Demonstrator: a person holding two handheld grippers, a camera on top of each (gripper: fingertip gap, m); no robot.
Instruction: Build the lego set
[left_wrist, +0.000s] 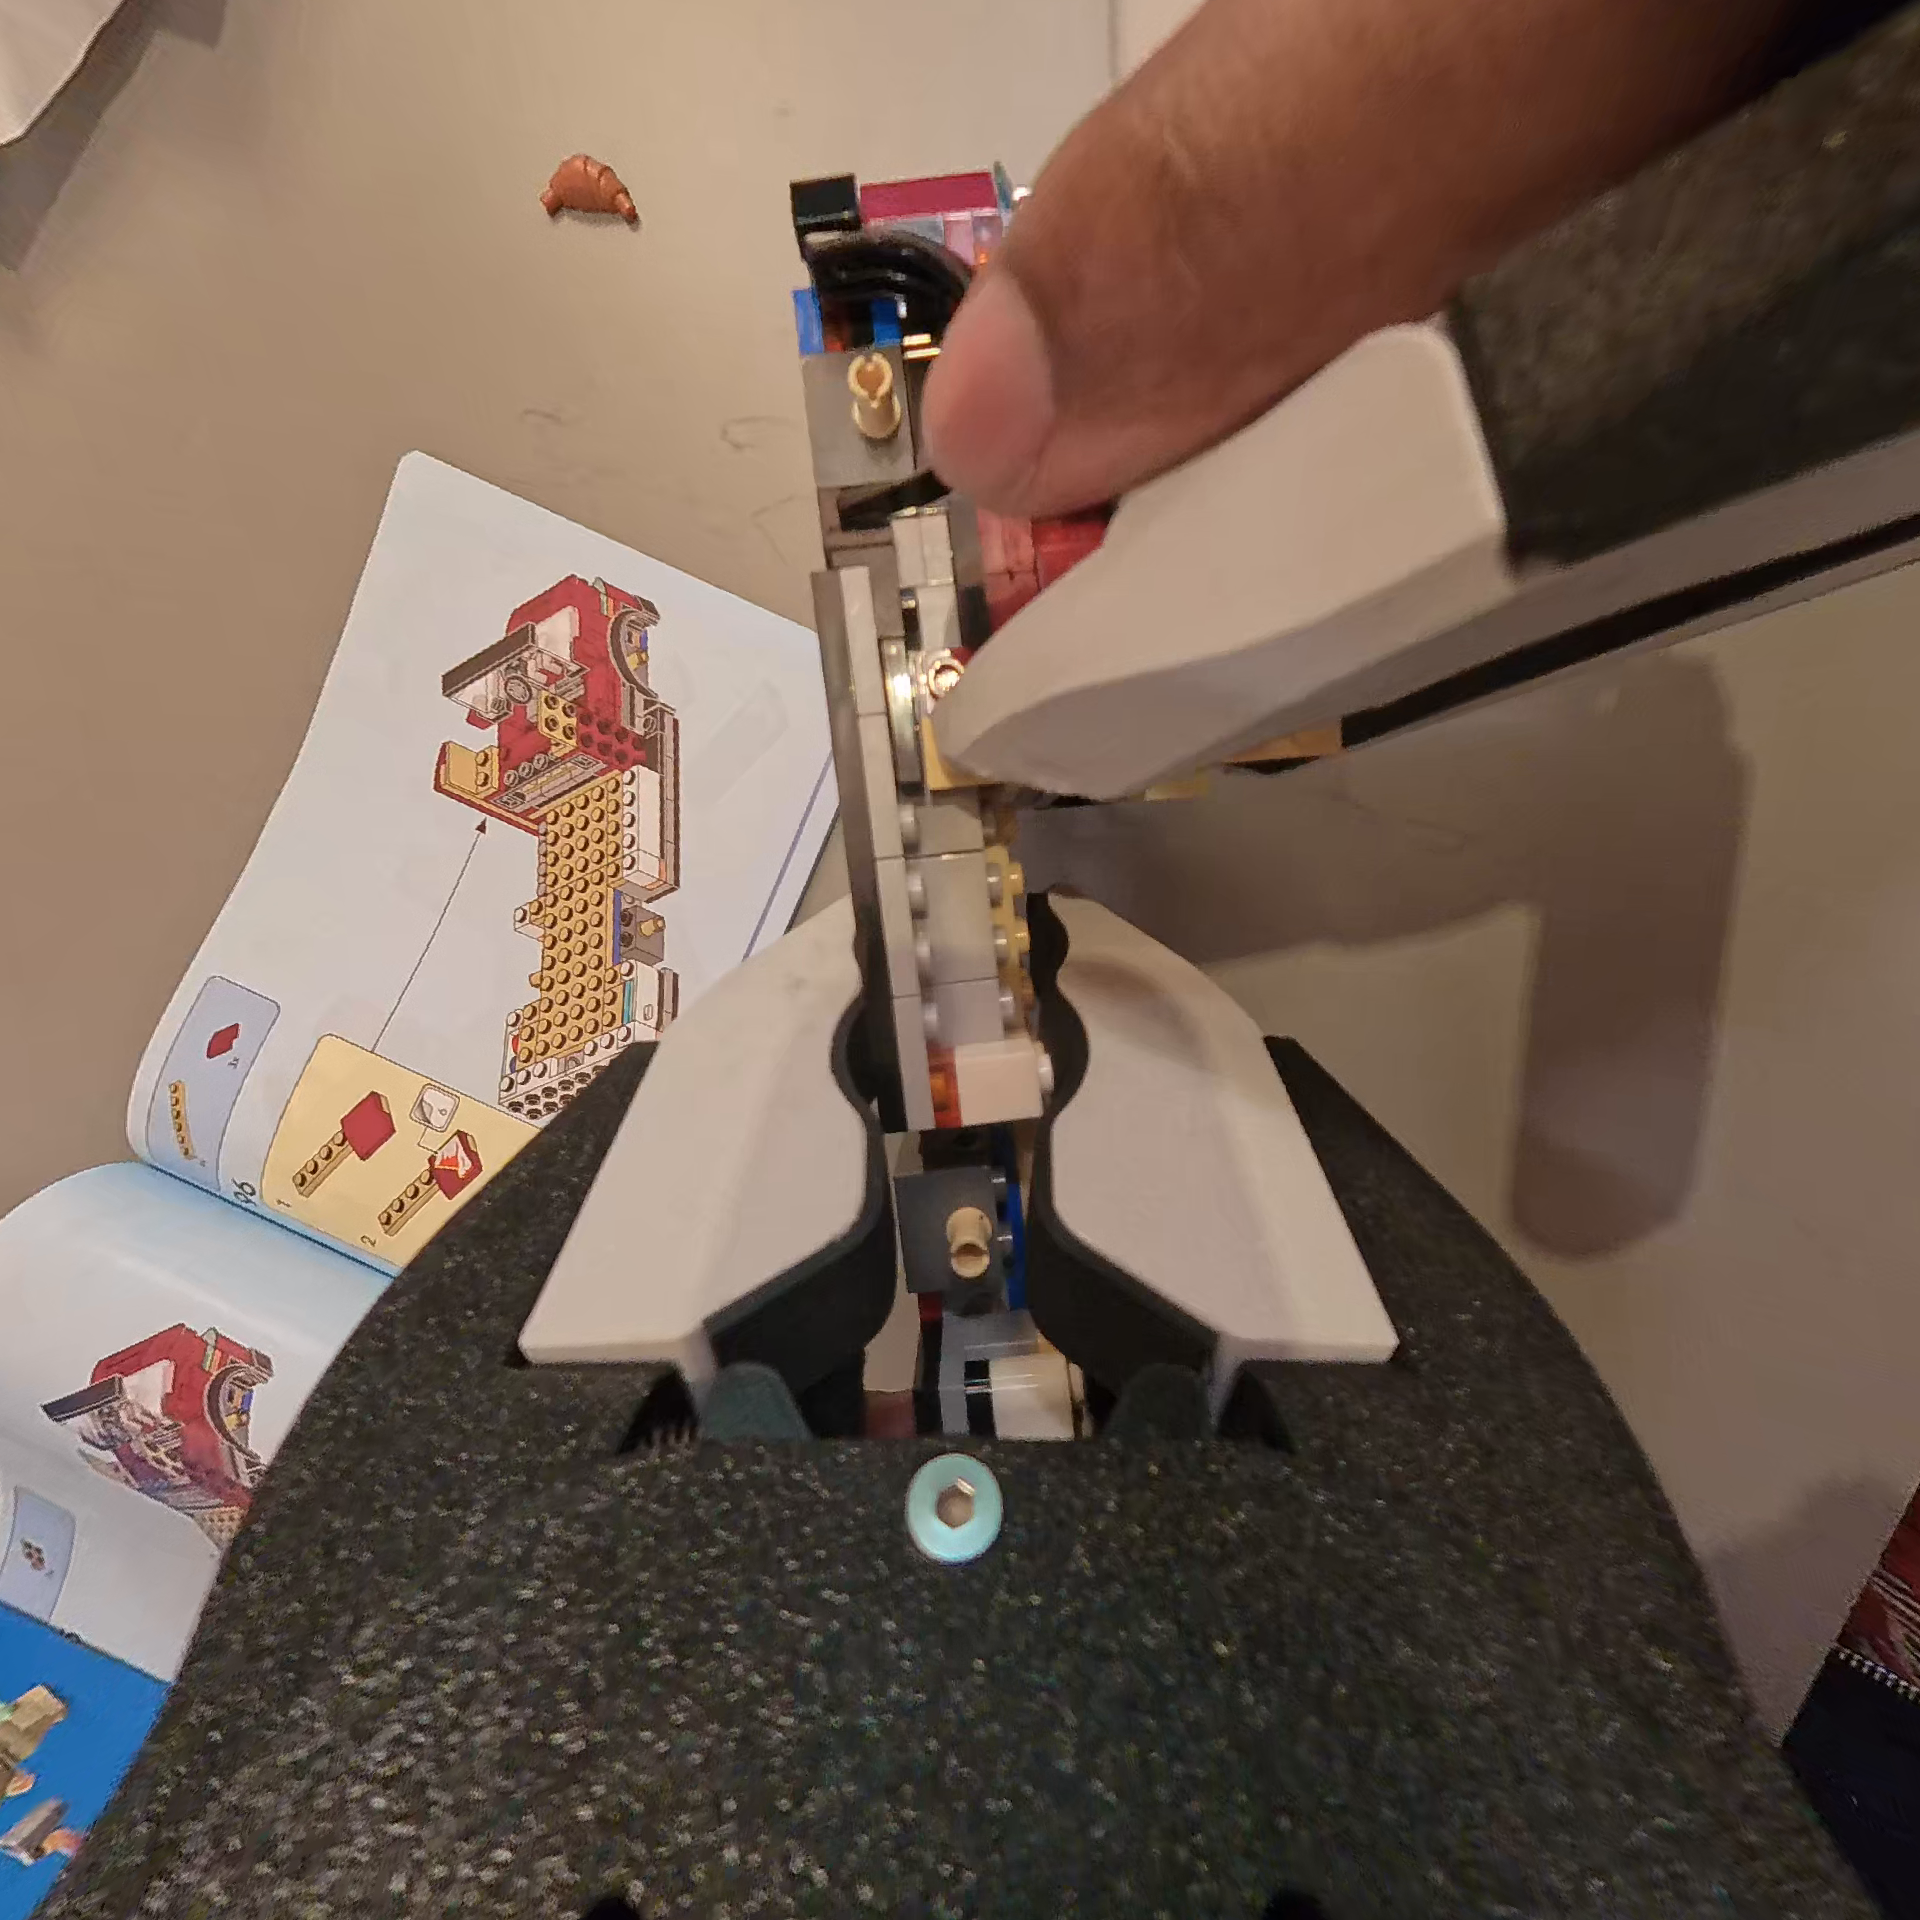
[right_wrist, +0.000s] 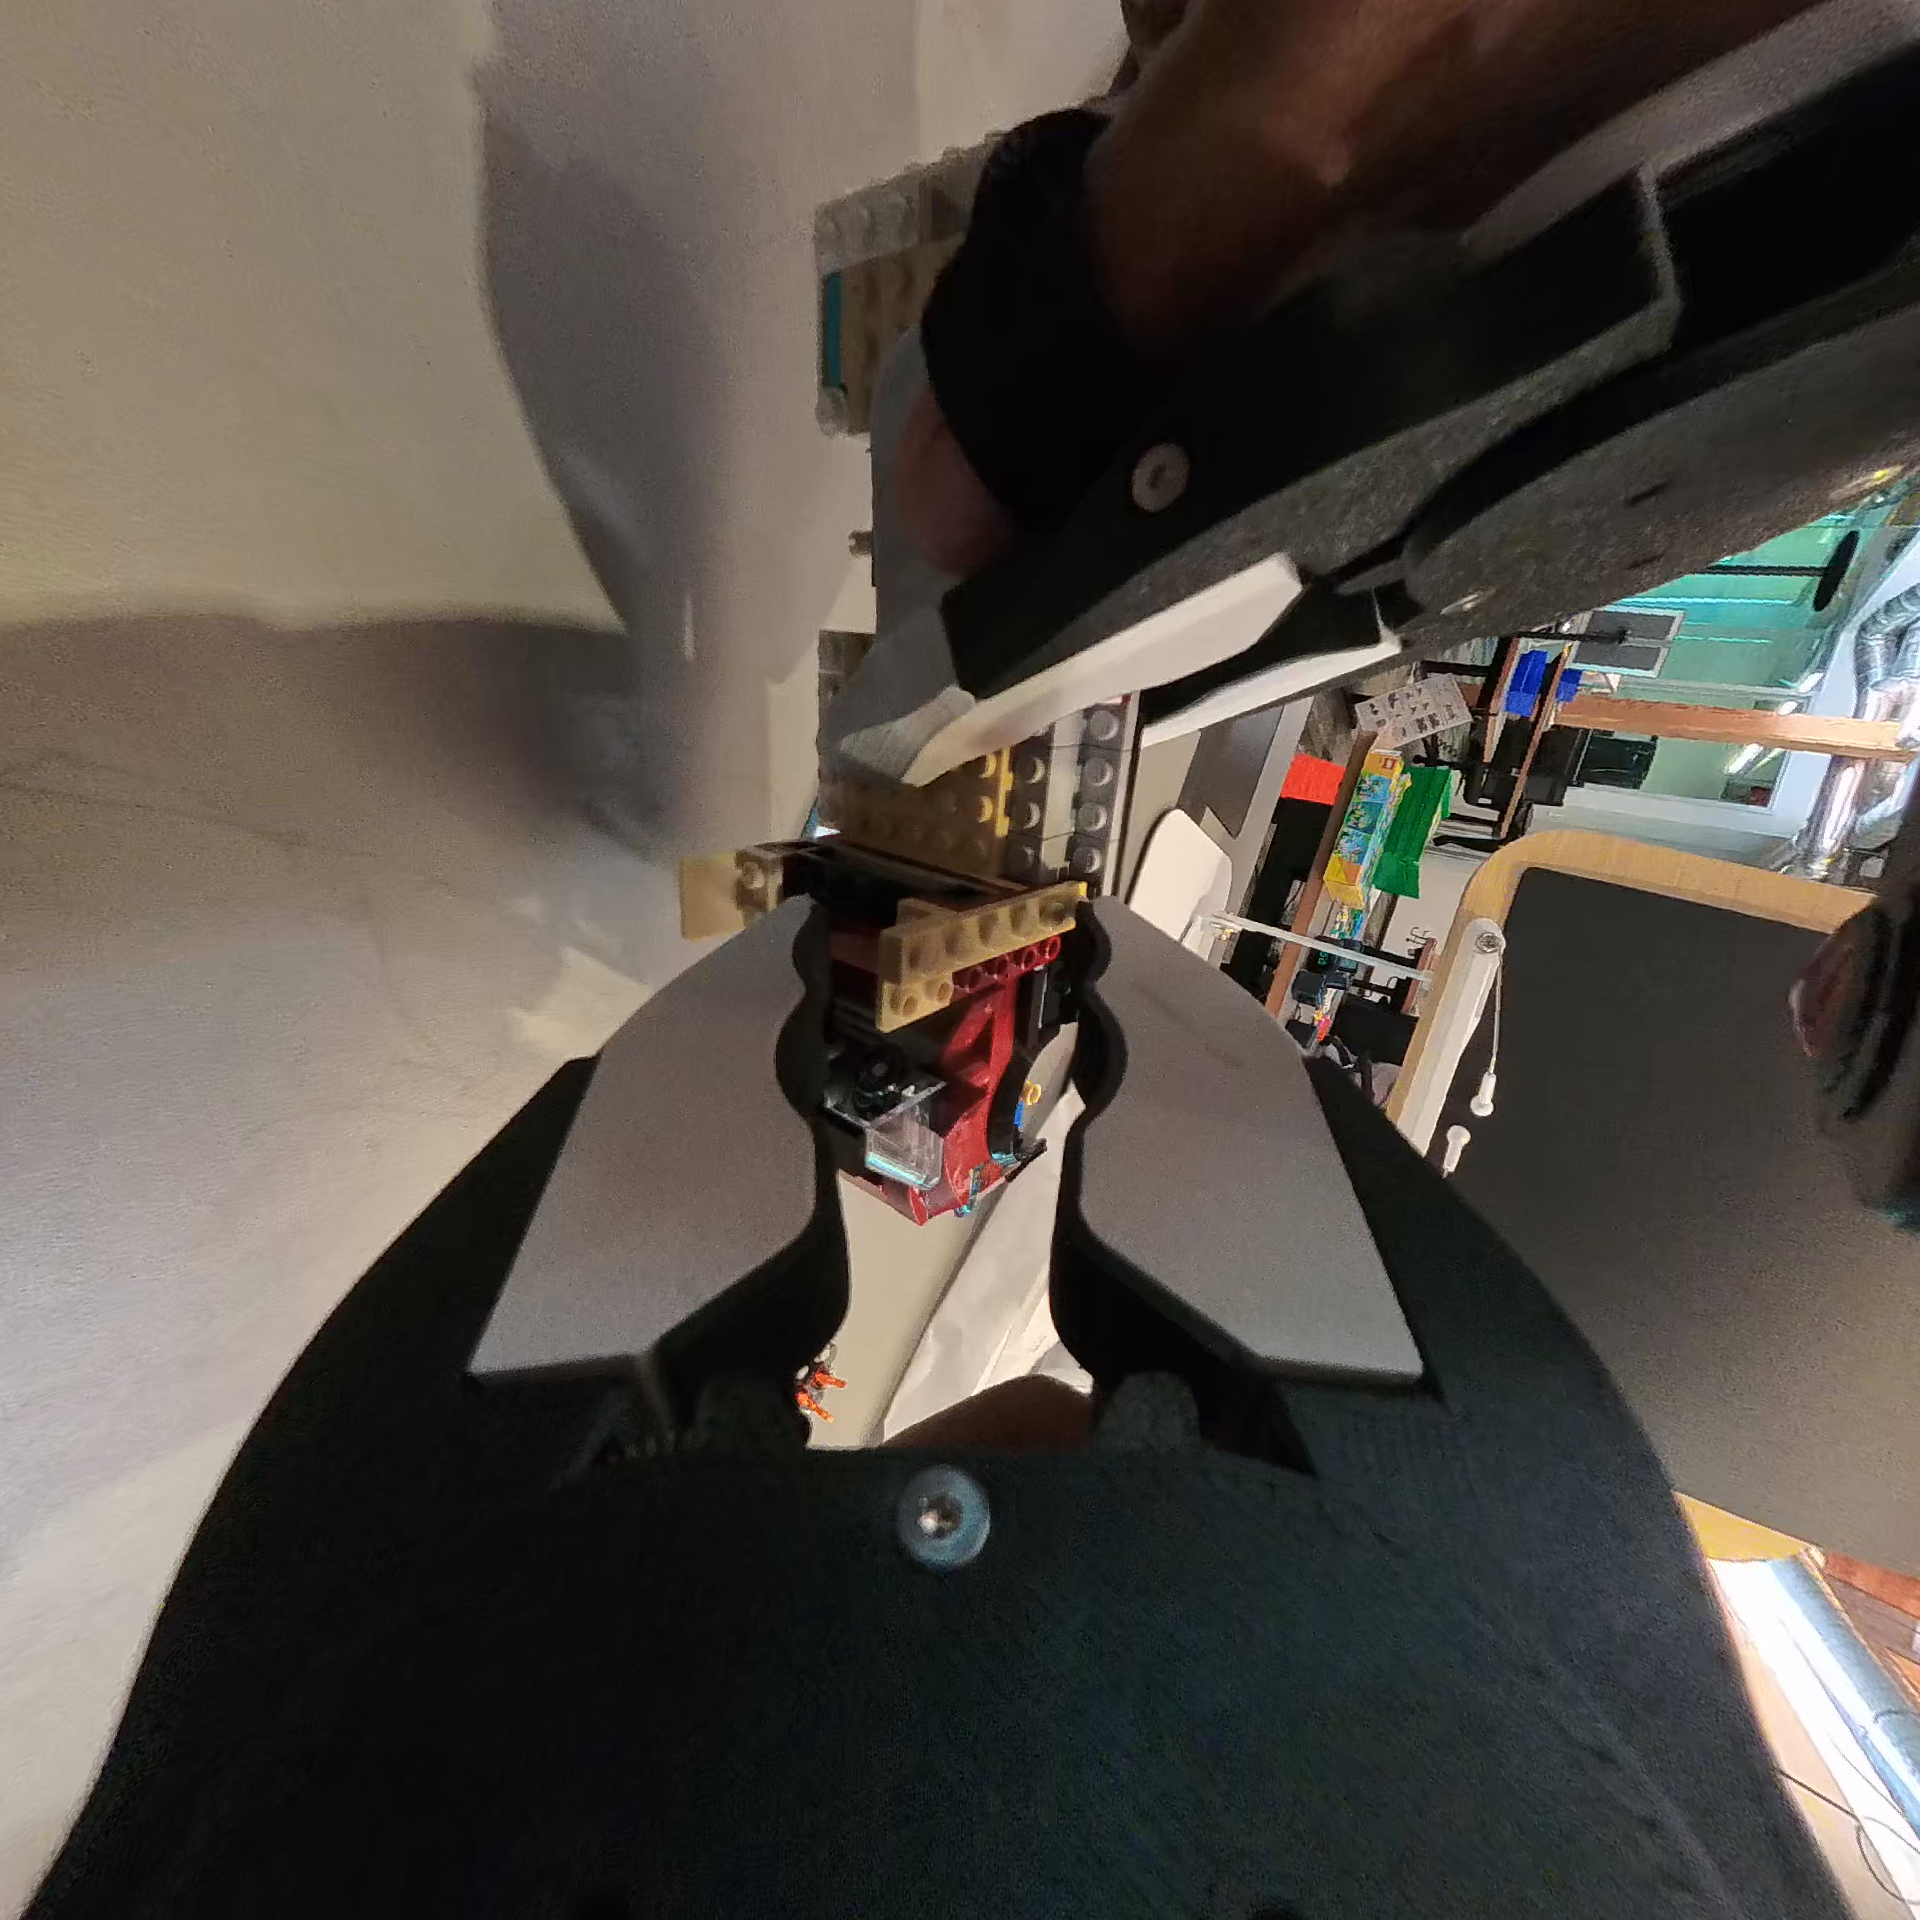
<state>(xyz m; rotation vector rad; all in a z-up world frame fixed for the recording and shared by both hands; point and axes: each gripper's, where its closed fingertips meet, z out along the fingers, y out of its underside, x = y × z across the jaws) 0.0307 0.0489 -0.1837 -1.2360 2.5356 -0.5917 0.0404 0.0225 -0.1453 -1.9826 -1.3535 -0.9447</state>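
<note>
Up close, the left gripper (left_wrist: 956, 997) is clamped narrowly on a long brick-built base (left_wrist: 935, 935) of grey and tan plates, held on edge with both pads pressed to its sides. The right gripper (right_wrist: 940, 987) comes in from the right, its jaws partly closed on a dark red cab section (right_wrist: 956, 1049) with tan plates, pressed up against the base. A thumb (left_wrist: 1039, 416) rests on the model's far end. To the left an open instruction booklet (left_wrist: 343, 935) lies on the beige table (left_wrist: 312, 364), and a small brown croissant piece (left_wrist: 587, 187) sits farther off.
</note>
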